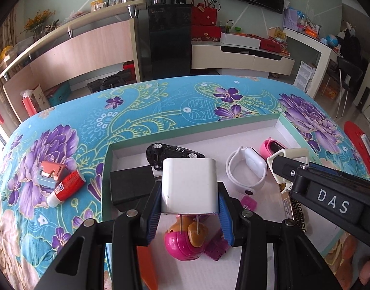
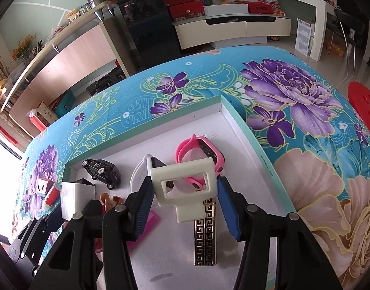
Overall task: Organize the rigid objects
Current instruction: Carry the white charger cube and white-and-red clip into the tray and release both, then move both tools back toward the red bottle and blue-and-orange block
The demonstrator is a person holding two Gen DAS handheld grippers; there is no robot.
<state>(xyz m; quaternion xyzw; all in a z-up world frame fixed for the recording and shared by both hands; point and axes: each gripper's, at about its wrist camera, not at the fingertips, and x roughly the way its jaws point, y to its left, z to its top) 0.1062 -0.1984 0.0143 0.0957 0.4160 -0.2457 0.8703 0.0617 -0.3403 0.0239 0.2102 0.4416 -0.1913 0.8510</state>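
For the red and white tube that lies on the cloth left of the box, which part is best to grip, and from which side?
Judging from the left wrist view, grip the red and white tube across its red middle, coming from above with the fingers astride its long axis. It lies flat and slanted, and the stamp-like block touches its upper end, so the middle and the white cap end are freer.

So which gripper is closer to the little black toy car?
Left. The left gripper, holding a white charger, sits just in front of the black toy car. The right gripper is farther off, beyond the white watch.

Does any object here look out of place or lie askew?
Yes. A red tube and a small stamp-like block lie outside the tray, on the floral cloth. Inside, the black toy car lies on its side.
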